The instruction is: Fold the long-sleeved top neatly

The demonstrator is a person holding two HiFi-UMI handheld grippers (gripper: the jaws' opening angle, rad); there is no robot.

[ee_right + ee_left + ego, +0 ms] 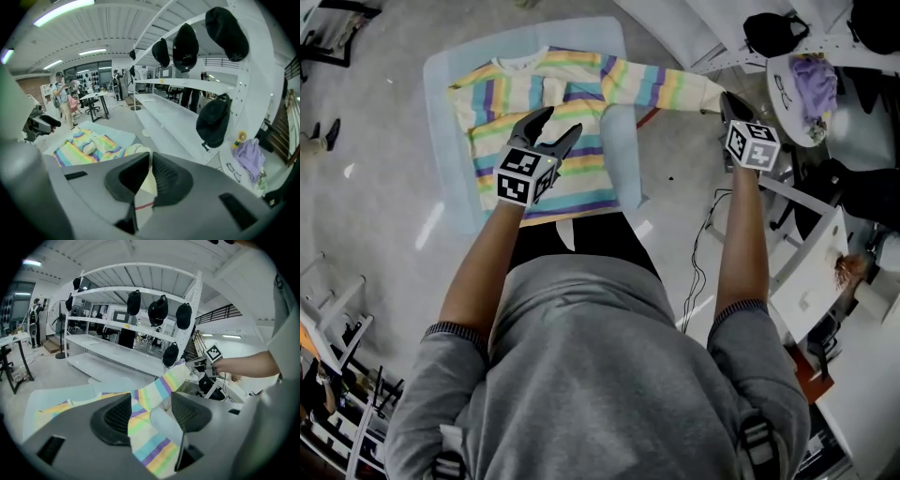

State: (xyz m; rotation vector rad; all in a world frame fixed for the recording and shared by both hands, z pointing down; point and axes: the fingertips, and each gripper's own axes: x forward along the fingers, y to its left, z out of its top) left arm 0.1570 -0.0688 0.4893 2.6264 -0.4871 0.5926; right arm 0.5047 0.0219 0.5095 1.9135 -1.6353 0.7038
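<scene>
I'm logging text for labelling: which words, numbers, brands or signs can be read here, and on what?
None can be read.
Cubes on the left gripper and right gripper: black-and-white square patterns only, no letters.
Striped top: no print visible.
White shelf rack and the room behind: anything written is too small or blurred.

Head view steeply down; gripper views low, share top [581,103].
</scene>
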